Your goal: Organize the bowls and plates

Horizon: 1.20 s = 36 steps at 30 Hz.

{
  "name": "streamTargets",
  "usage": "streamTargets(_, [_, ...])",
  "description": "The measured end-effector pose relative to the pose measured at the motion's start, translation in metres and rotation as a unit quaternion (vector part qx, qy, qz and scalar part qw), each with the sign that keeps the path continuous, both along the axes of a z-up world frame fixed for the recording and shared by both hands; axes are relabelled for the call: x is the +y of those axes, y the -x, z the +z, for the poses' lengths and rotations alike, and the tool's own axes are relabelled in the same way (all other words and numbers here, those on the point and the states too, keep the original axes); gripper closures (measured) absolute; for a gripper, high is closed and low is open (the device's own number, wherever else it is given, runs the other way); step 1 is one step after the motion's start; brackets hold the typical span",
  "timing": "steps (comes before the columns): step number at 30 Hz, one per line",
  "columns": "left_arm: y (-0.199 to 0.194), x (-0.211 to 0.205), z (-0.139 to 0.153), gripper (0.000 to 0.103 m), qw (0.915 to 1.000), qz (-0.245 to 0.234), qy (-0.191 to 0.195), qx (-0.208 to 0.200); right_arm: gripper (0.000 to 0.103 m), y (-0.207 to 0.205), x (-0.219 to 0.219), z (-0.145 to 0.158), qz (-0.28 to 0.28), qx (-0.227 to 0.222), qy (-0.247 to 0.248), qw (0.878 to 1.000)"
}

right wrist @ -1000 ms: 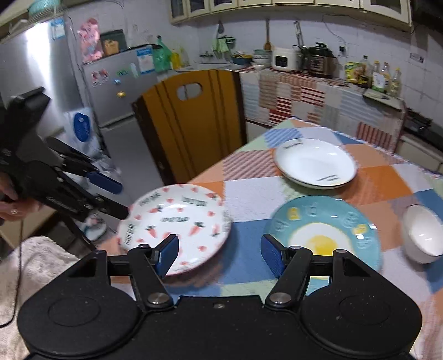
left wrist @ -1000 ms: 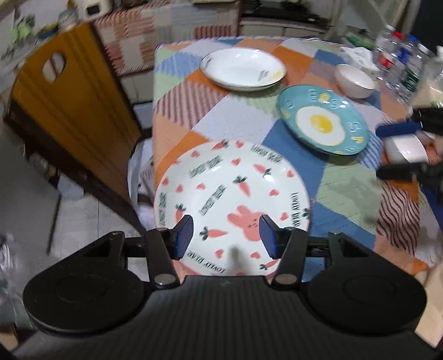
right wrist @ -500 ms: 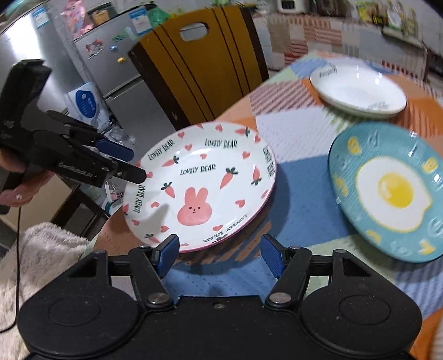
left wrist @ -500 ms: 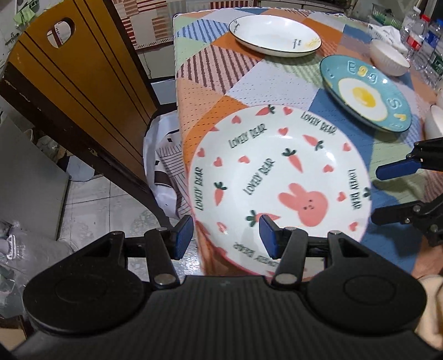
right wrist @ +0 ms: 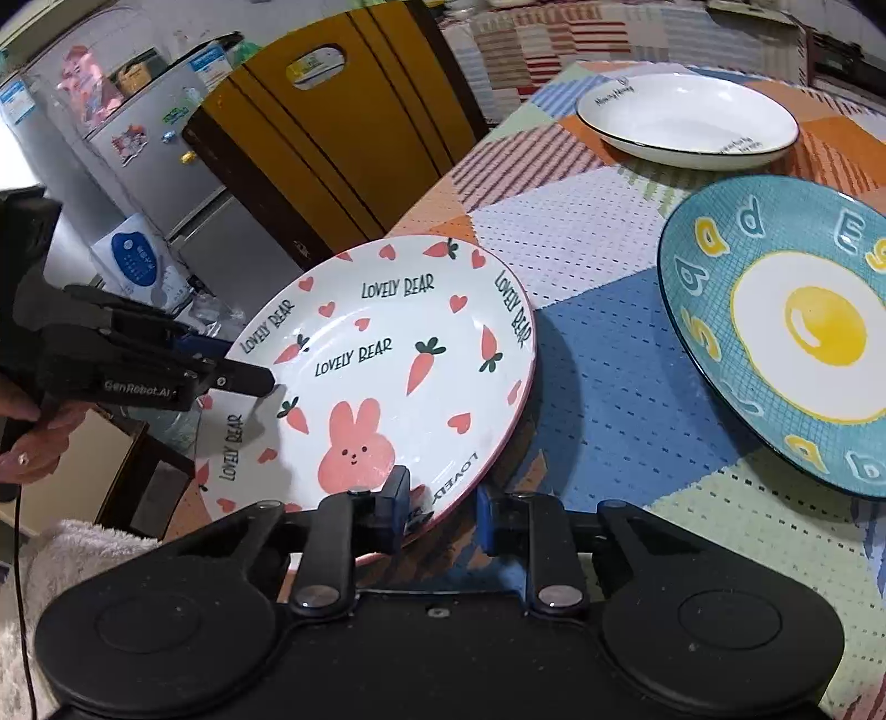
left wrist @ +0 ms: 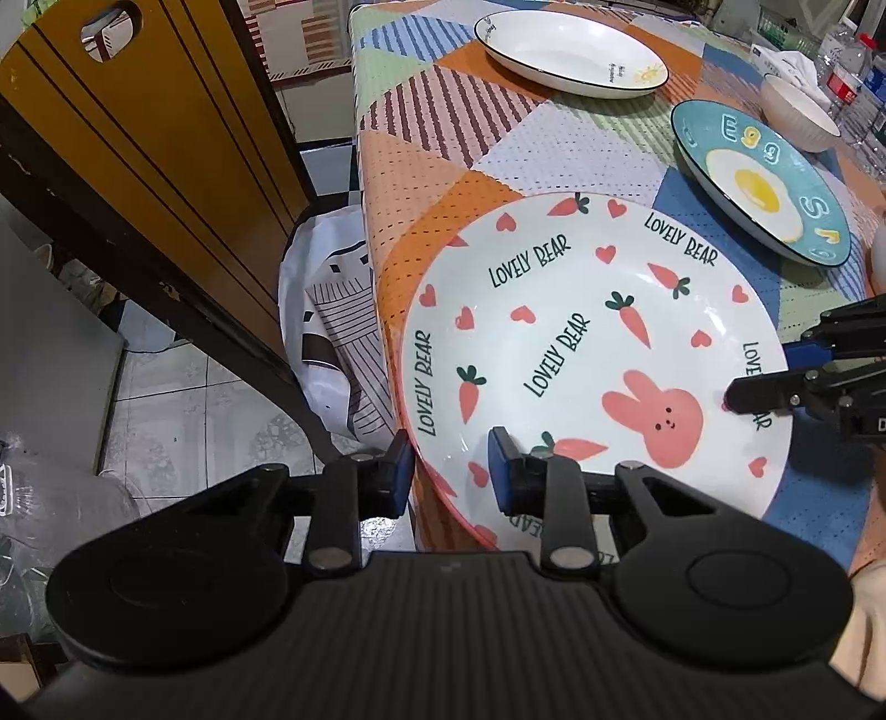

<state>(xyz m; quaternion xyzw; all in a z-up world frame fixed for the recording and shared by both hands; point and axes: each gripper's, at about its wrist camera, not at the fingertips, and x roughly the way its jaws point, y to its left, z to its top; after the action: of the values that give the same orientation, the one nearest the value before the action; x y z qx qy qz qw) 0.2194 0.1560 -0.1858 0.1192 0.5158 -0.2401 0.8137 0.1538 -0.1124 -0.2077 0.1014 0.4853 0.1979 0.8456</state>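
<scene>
Where the patchwork tablecloth (left wrist: pixel 554 160) reaches the table's near corner, the rabbit plate (left wrist: pixel 581 343) sits partly over the edge: white, pink-rimmed, printed with a pink bunny, carrots, hearts and the words LOVELY BEAR. Beyond it lie a teal plate (left wrist: pixel 758 183) painted with a fried egg and raised letters, a white plate (left wrist: pixel 570 52) with a thin dark rim, and a small white bowl (left wrist: pixel 800 111). Only the left wrist view takes in that bowl, the water bottles (left wrist: pixel 853 61) behind it, the tiled floor and a white bag (left wrist: pixel 332 343) slumped beside the table; only the right wrist view shows the fridge (right wrist: pixel 127 127) with its magnets, a towel (right wrist: pixel 72 559) at lower left, and the person's hand (right wrist: pixel 33 437) on the other tool. A yellow-and-brown chair back (left wrist: pixel 149 133) appears in both. The left gripper (left wrist: pixel 448 476) straddles the plate's near-left rim, one blue pad outside and below, the other over the white face, its jaws closing with the rim between them. The right gripper (right wrist: pixel 437 509) does likewise on the opposite edge, jaws closing across the pink rim. Whether either pair of pads presses the china yet I cannot tell.
</scene>
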Motion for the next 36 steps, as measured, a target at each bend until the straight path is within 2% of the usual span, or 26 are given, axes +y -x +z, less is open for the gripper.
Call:
streamTargets(4, [-0.004, 0.001, -0.003, 0.075, 0.9996, 0.019, 0.015, 0.011, 0.075, -0.004, 0.0, -0.003, -0.016, 0.015, -0.011, 1.0])
streamTargets(8, [-0.007, -0.005, 0.0, 0.076, 0.9994, 0.025, -0.001, 0.023, 0.078, -0.007, -0.007, -0.007, -0.007, 0.019, -0.03, 0.999])
streamTargets(12, [0.004, -0.011, 0.013, 0.075, 0.9999, 0.014, -0.007, -0.005, 0.079, -0.006, -0.012, -0.007, -0.005, 0.014, -0.037, 0.999])
streamTargets(15, [0.013, -0.015, 0.027, 0.075, 0.9997, 0.017, 0.004, -0.018, 0.079, -0.003, -0.023, -0.005, -0.005, 0.006, -0.052, 0.999])
streamTargets(20, [0.018, -0.025, 0.049, 0.075, 0.9991, 0.024, 0.032, -0.016, 0.079, 0.004, -0.038, 0.012, 0.005, -0.02, -0.055, 0.998])
streamTargets(25, [0.022, -0.047, 0.067, 0.076, 0.9987, 0.01, 0.043, -0.025, 0.079, 0.009, -0.06, 0.033, 0.002, -0.04, -0.051, 0.998])
streamTargets(29, [0.018, -0.071, 0.076, 0.075, 0.9978, -0.008, 0.06, -0.026, 0.079, 0.009, -0.079, 0.052, 0.005, -0.07, -0.029, 0.997])
streamTargets(36, [0.002, -0.119, 0.076, 0.075, 0.9964, -0.018, 0.08, -0.024, 0.079, 0.008, -0.126, 0.066, -0.006, -0.076, -0.012, 0.997])
